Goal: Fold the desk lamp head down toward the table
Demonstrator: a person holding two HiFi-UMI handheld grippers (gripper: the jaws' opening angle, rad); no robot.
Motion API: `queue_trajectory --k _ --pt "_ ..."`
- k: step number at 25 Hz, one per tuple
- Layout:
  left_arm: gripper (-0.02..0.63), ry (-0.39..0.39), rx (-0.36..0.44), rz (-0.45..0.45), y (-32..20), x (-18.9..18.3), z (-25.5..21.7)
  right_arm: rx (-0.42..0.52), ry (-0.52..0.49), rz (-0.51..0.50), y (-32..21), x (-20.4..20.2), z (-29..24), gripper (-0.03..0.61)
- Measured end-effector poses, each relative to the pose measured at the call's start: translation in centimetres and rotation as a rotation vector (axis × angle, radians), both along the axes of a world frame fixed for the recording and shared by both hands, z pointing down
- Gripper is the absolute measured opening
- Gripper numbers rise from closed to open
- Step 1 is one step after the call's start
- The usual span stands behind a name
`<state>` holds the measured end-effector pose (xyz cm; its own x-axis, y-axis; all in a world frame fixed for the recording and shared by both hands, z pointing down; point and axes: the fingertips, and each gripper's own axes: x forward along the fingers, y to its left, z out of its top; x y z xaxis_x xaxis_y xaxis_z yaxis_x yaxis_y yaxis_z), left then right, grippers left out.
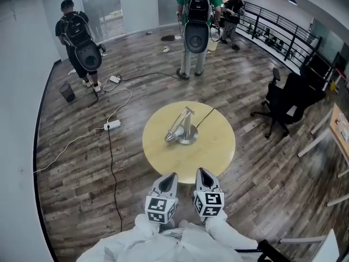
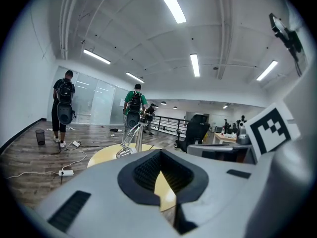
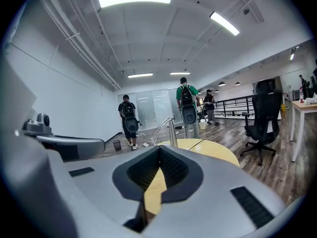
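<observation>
The left gripper [image 1: 170, 177] and right gripper [image 1: 203, 172] sit at the lower centre of the head view, each with its jaws closed together on nothing, just short of the round pale-yellow wooden table [image 1: 218, 152]. The silver metal desk lamp [image 1: 184, 127] stands mid-frame on it, its head sloping low toward the tabletop. Pushing with closed jaws could, I judge, slip off the slim polished arm or tip the small round base, tugging its black cord [image 1: 206, 116].
</observation>
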<state>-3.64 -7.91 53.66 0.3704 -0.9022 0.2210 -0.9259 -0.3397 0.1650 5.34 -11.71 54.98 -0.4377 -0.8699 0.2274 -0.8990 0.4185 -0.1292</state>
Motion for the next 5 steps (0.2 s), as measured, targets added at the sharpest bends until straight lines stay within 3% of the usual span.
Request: queue_trajectory --k 5 --pt "0.0 -0.004 -0.003 0.006 0.27 0.3 0.19 0.018 0.014 -0.019 -0.03 -0.62 -0.49 0.012"
